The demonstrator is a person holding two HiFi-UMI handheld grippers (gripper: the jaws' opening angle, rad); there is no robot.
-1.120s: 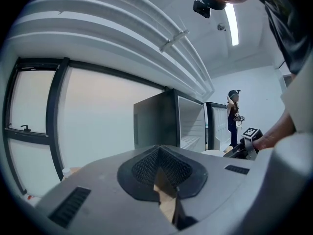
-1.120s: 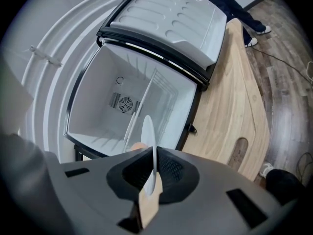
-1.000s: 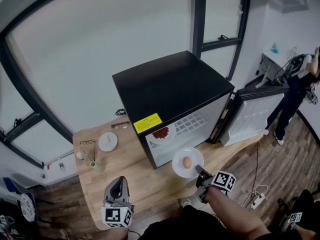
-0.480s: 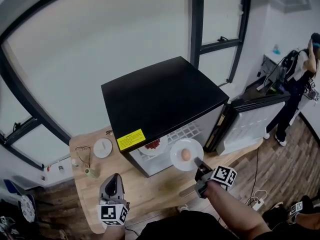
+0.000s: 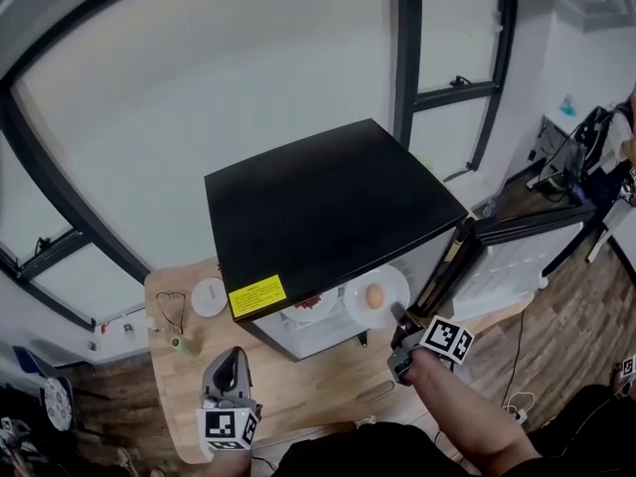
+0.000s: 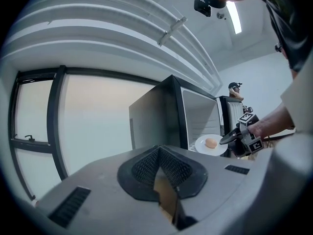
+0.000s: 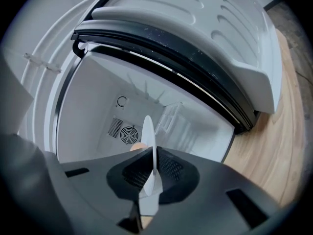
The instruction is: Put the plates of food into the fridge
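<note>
Fingers clamped on the egg plate [image 5: 376, 294], the right gripper [image 5: 400, 316] had carried it from over the desk [image 5: 298, 381] to the fridge [image 5: 318, 207] opening at centre frame, so insertion seemed next. The left gripper [image 5: 233, 361] had its fingers together and empty.

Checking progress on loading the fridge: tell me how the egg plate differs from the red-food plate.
The egg plate is gripped at its rim by the right hand-held gripper, at the open fridge; the red-food plate sits inside the fridge. The egg plate carries one egg; the red-food plate a red heap. Both are white.
</note>
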